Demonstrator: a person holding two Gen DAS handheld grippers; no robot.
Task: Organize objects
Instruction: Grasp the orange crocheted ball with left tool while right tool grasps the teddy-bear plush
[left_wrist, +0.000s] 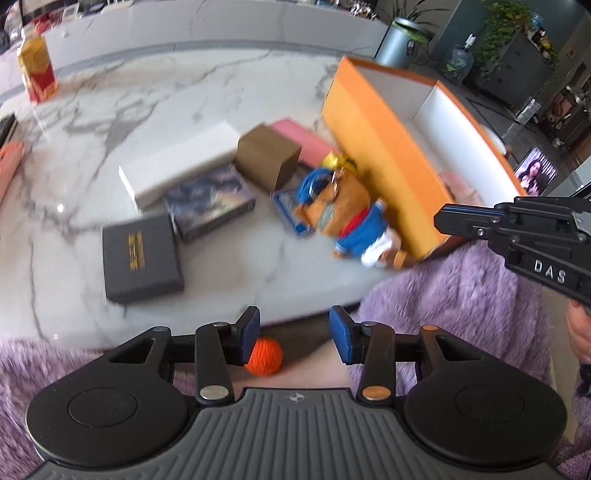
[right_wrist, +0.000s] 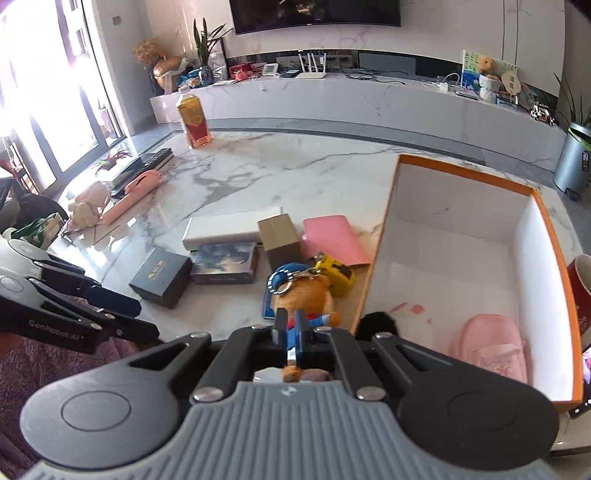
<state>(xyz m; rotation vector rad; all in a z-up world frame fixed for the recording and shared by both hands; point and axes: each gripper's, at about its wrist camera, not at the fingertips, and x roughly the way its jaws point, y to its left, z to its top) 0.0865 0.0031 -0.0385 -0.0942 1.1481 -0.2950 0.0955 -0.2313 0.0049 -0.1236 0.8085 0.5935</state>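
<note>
Right hand-held gripper (right_wrist: 291, 332) clamped on plush bear (right_wrist: 306, 295); left hand-held gripper (left_wrist: 293, 334) apart, empty. Pink pouch (right_wrist: 487, 347) already placed in orange box (right_wrist: 554, 280) right of it; small boxes (right_wrist: 225, 229) left on tabletop (right_wrist: 295, 170) ahead.

On the white marble table (right_wrist: 277, 170), the open orange cardboard box (right_wrist: 554, 258) is sitting at the right, with a pink fabric pouch (right_wrist: 487, 343) lying inside. Just left of its wall, the orange plush bear (right_wrist: 306, 295) is lying beside a small yellow toy (right_wrist: 338, 275). Behind them a brown cardboard cube (right_wrist: 279, 236) is standing between a flat pink box (right_wrist: 332, 236) and a long white box (right_wrist: 229, 229). A black square box (right_wrist: 160, 275) is lying furthest left.
</note>
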